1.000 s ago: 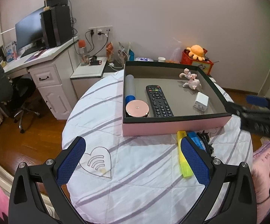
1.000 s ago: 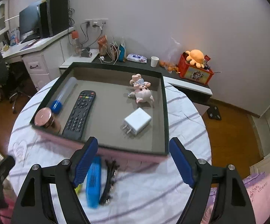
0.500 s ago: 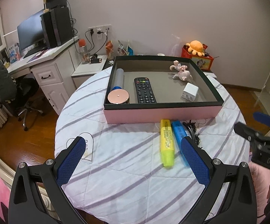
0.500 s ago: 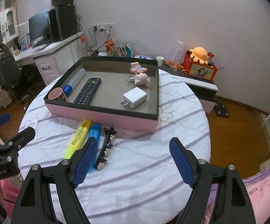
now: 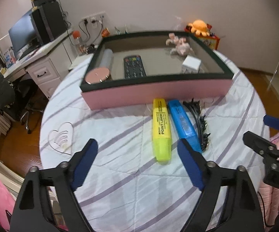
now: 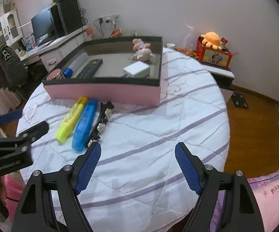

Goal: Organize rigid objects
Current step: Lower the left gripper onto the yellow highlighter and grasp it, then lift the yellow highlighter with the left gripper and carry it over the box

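While nothing is gripped yet: left gripper [image 5: 137,162] fingers [image 5: 84,163] apart and empty, hovering over the desk [image 5: 120,189] just short of the markers; right gripper [image 6: 138,166] fingers [image 6: 88,167] also apart, empty, over bare cloth. Just ahead of left: yellow highlighter [image 5: 161,130] and blue highlighter [image 5: 183,122] lying side by side, touching, far ends against the pink box [image 5: 154,93] wall. Black hair clip [image 5: 199,124] tight beside the blue one. Already in box: remote [image 5: 134,67], white charger [image 5: 191,64], pink toy [image 5: 180,45], round tin [image 5: 97,75], tube [image 5: 106,59]. Handling guess: highlighters light, stiff, smooth plastic, likely to roll or slip. Best grab mid-barrel, across the width. Yellow first, outer side free. Clip thin, toothed, probably snaggy; pinch across its spine.
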The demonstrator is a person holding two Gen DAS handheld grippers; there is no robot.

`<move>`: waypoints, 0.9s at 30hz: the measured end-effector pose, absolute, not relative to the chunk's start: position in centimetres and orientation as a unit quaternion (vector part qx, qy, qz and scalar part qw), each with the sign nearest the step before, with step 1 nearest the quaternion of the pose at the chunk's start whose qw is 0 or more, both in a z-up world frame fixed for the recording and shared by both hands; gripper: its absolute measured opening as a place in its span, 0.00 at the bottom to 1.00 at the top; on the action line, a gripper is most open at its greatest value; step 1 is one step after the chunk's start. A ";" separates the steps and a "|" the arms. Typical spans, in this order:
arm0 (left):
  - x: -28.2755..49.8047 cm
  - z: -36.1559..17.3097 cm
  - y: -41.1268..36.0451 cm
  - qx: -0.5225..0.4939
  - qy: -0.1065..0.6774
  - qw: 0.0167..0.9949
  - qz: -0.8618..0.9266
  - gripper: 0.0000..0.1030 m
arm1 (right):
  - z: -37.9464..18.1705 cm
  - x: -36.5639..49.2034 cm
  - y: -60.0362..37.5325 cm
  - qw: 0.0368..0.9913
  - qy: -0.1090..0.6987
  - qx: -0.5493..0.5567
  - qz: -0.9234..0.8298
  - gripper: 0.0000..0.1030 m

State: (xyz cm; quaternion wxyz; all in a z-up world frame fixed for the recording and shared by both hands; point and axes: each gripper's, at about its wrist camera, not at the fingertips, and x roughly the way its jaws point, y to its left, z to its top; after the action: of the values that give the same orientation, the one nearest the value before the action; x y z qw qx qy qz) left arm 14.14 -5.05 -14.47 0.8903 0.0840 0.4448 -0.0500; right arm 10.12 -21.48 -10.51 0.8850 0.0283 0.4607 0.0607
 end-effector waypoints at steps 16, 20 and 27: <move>17.8 -18.2 -7.2 0.081 0.489 0.865 -0.080 0.41 | -12.5 11.9 -22.7 0.873 0.475 0.050 0.097 0.78; 18.5 -18.3 -7.3 0.077 0.488 0.865 -0.088 0.39 | -12.9 12.4 -22.7 0.869 0.480 0.052 0.105 0.78; 18.6 -18.2 -7.0 0.061 0.478 0.869 -0.111 0.26 | -13.5 12.8 -22.7 0.865 0.487 0.053 0.108 0.78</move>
State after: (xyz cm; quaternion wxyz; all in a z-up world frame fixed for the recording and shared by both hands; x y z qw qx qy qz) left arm 18.65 -7.00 -18.17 0.8693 0.0607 0.4779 -0.1108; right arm 12.84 -22.66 -13.46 0.8650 0.0525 0.4872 0.1079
